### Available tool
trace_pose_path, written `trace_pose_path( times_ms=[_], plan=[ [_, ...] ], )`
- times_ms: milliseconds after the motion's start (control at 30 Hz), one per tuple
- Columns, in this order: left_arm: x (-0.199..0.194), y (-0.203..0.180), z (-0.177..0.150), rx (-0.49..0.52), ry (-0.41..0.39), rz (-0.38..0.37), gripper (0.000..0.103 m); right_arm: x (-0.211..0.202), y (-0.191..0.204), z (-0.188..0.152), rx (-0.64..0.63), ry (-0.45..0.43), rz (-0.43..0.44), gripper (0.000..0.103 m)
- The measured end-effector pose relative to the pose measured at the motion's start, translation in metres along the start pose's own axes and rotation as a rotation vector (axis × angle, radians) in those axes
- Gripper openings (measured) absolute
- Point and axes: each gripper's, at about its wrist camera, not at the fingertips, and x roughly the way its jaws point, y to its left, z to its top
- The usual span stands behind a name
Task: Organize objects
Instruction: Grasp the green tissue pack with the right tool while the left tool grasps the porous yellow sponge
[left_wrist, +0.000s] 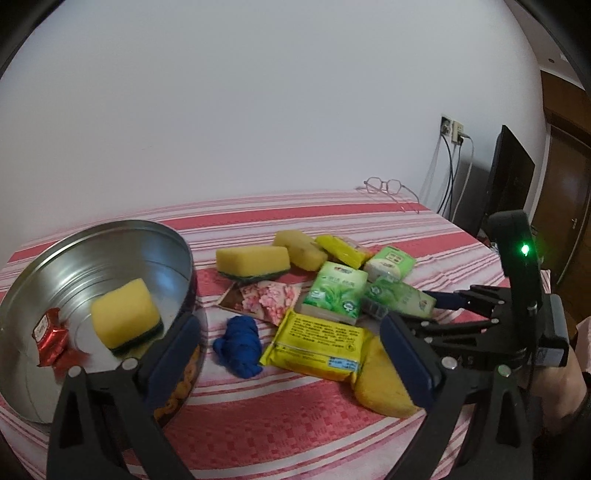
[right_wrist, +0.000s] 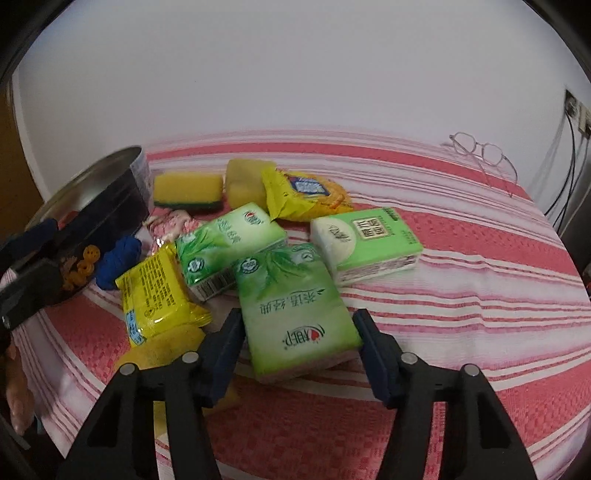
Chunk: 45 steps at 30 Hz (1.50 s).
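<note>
**Green pack sits lengthwise between the right tool's pads**

Nearest the right tool (right_wrist: 297, 334) lies a green tissue pack (right_wrist: 291, 306), its long axis running straight away from the tool, its near end between the two blue pads (right_wrist: 225, 343). The pads flank its long sides; the left one seems to touch, the right shows a thin gap, so I cannot tell whether they press yet. No lift is evident: the pack lies on the striped surface (right_wrist: 461, 288).

Just left of the pack is a yellow packet (right_wrist: 159, 295), resting partly on a sponge (right_wrist: 166, 347). Just beyond the pack lie a second green pack (right_wrist: 225, 243) and, to its right, a paler one (right_wrist: 365, 243).

The left tool (left_wrist: 291, 350) is spread wide, one pad at the rim of the tin (left_wrist: 110, 258), holding nothing. The tin stands far left of the pack and already holds a sponge and a red wrapper (left_wrist: 51, 339).

The right tool is clearly the nearer; the carry would go leftward to the tin.
</note>
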Motion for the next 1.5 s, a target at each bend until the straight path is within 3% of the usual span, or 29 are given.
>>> trace_pose_path(
  times_ms=[367,433,500,567,600,967,1067,1233,1500],
  plan=[
    [-0.002,-0.029,-0.018,0.065,0.030,-0.052,0.098,-0.044,-0.005,-0.041,0.143,-0.128,-0.068,0.060],
    [0.000,-0.036,-0.020,0.085,0.041,-0.073,0.091,-0.048,-0.009,-0.047,0.170,-0.136,-0.093,0.060],
    [0.003,-0.043,-0.023,0.106,0.071,-0.109,0.071,-0.048,-0.012,-0.053,0.183,-0.139,-0.118,0.060],
    [0.007,-0.048,-0.024,0.110,0.101,-0.136,0.059,-0.048,-0.014,-0.057,0.195,-0.137,-0.114,0.060],
    [0.009,-0.050,-0.025,0.113,0.114,-0.147,0.057,-0.047,-0.014,-0.058,0.196,-0.136,-0.113,0.060],
    [0.044,-0.060,-0.034,0.092,0.273,-0.199,0.058,-0.042,-0.007,-0.061,0.172,-0.148,-0.134,0.060],
    [0.044,-0.062,-0.034,0.097,0.280,-0.195,0.057,-0.040,-0.005,-0.062,0.167,-0.151,-0.141,0.060],
    [0.040,-0.060,-0.036,0.101,0.269,-0.206,0.045,-0.040,-0.005,-0.063,0.167,-0.158,-0.149,0.060],
    [0.025,-0.053,-0.029,0.102,0.200,-0.209,0.044,-0.042,-0.002,-0.063,0.178,-0.176,-0.120,0.059]
  ],
)
